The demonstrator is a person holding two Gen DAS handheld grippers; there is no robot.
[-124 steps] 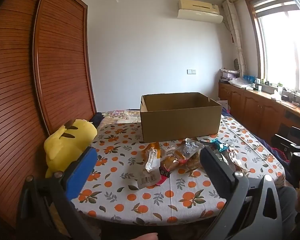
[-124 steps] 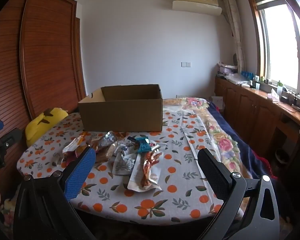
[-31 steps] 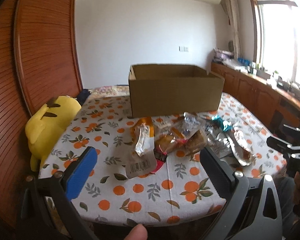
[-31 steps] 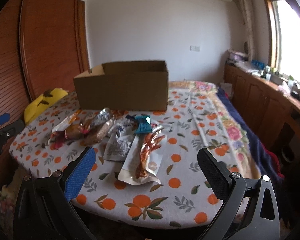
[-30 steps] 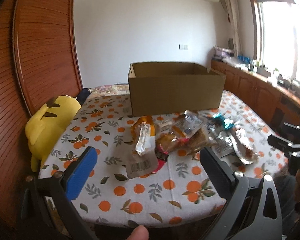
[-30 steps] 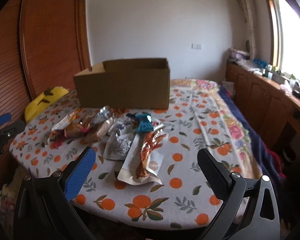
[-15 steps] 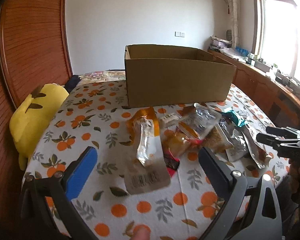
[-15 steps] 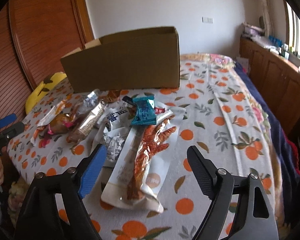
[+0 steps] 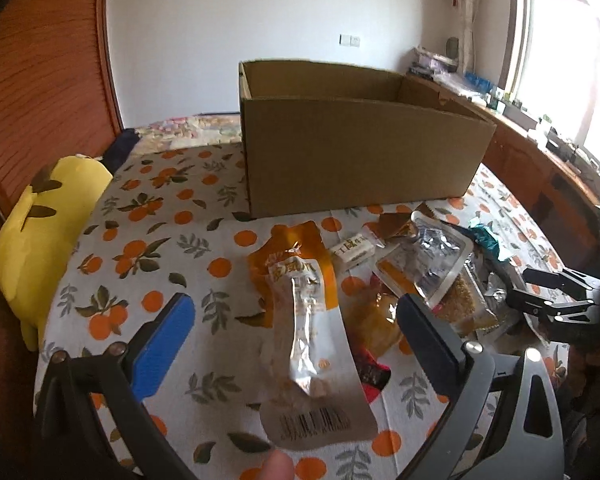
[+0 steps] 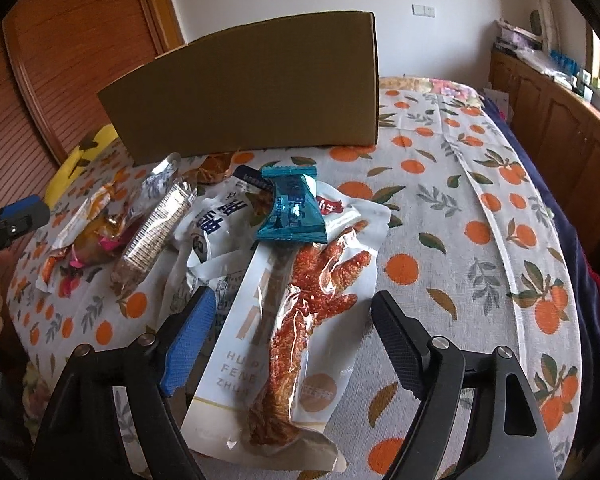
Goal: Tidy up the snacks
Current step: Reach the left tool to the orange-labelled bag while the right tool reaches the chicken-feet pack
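An open cardboard box (image 9: 359, 152) stands beyond both open tools (image 9: 296, 344) (image 10: 290, 334); snack packets (image 10: 284, 320) lie before it, outside.

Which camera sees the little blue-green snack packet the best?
The right wrist view. There the blue-green packet lies near the middle, whole and close, resting on the white snack bags. In the left wrist view the same packet is only a small crumpled bit at the far right edge of the snack pile, half hidden.
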